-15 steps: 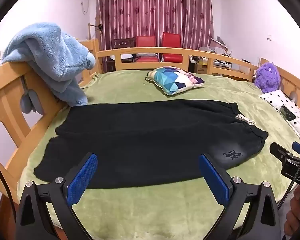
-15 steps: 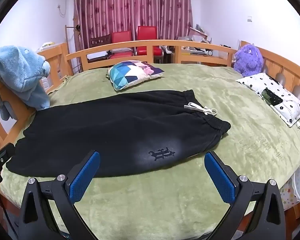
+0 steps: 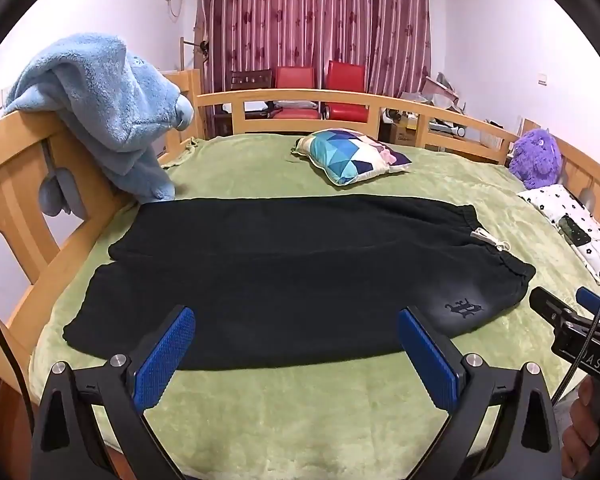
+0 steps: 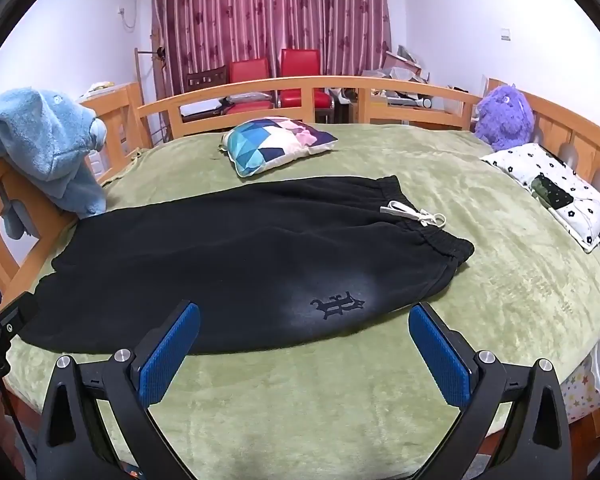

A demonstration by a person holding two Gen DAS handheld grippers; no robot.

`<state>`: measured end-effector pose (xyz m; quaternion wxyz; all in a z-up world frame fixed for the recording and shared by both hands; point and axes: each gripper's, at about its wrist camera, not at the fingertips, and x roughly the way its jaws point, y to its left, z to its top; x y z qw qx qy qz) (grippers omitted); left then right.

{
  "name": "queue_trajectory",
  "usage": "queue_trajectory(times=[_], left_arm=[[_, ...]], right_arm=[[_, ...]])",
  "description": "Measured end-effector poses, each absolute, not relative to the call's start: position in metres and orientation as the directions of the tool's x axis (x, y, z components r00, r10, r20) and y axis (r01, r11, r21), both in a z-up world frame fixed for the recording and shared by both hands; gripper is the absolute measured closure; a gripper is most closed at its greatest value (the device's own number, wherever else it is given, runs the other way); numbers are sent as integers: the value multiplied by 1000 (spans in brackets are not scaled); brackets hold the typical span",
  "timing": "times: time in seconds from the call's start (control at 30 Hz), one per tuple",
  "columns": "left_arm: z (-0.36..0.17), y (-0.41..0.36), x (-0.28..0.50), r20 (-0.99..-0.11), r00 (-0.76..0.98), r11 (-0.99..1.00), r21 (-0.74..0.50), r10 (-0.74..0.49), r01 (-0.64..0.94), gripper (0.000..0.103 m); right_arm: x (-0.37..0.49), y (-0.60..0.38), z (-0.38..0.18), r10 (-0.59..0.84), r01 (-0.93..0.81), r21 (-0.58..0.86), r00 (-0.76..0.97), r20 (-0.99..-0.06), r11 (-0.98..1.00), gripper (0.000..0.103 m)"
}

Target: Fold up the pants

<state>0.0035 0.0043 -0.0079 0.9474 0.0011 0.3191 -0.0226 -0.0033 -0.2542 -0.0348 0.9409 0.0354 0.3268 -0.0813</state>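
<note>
Black pants (image 3: 292,272) lie flat across a green bed (image 3: 300,412), legs to the left and waistband with a white drawstring (image 3: 489,240) to the right. The same pants (image 4: 240,260) show a dark emblem (image 4: 335,304) near the front edge. My left gripper (image 3: 296,344) hangs open above the bed's near edge, short of the pants, nothing between its blue pads. My right gripper (image 4: 303,340) is open too, just in front of the emblem, and appears at the right edge (image 3: 571,316) of the left wrist view.
A wooden rail (image 3: 339,98) rings the bed. A blue plush blanket (image 3: 108,112) hangs over the left rail. A patterned cushion (image 4: 276,142) lies behind the pants. A purple plush toy (image 4: 503,116) and a white spotted pillow (image 4: 555,184) sit at the right. Red chairs stand beyond.
</note>
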Motion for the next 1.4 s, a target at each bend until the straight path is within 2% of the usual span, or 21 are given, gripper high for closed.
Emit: queue_trajectory(times=[1.4], left_arm=[[-10,12,-5,-602,798,999,-32,-35,20,1]], right_arm=[[-14,-254,-14,-140,173,-2,792,-595,985,1]])
